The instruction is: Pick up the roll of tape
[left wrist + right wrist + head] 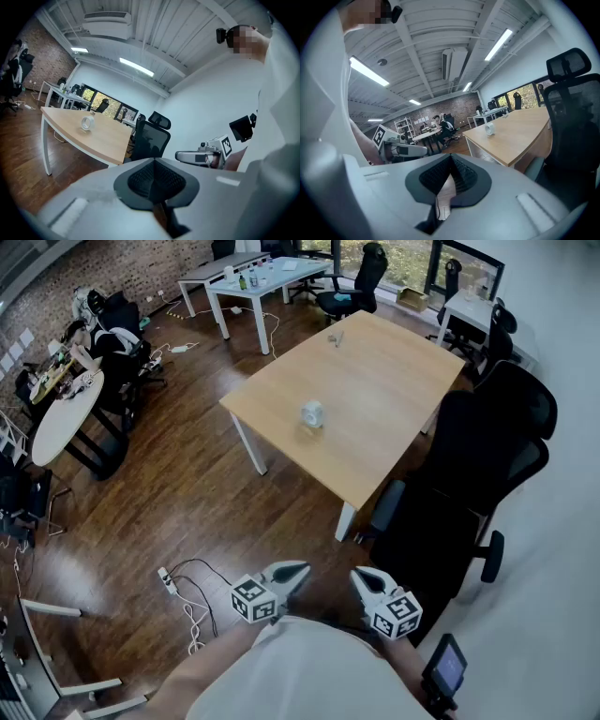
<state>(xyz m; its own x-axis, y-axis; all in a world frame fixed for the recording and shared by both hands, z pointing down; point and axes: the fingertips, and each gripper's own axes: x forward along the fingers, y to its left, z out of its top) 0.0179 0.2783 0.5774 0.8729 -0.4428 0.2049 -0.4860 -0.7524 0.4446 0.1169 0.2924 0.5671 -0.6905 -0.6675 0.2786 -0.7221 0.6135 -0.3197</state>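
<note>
Your left gripper (292, 574) and right gripper (366, 582) are both closed on nothing and held close to your body, well apart from the tape (312, 413), which seems to stand on edge near the middle of the table (394, 399). If you arrive with the jaws shut you will likely knock the tape, and on edge it may roll away. The chair (469, 484) and floor cables (192, 610) lie near your path, so watch your step.

A small, whitish, ring-shaped roll of tape (312, 413) is seen standing on its edge on the light wooden counter (384, 381). It is placed on the counter's left part, inward from the edge, with nothing touching it.
</note>
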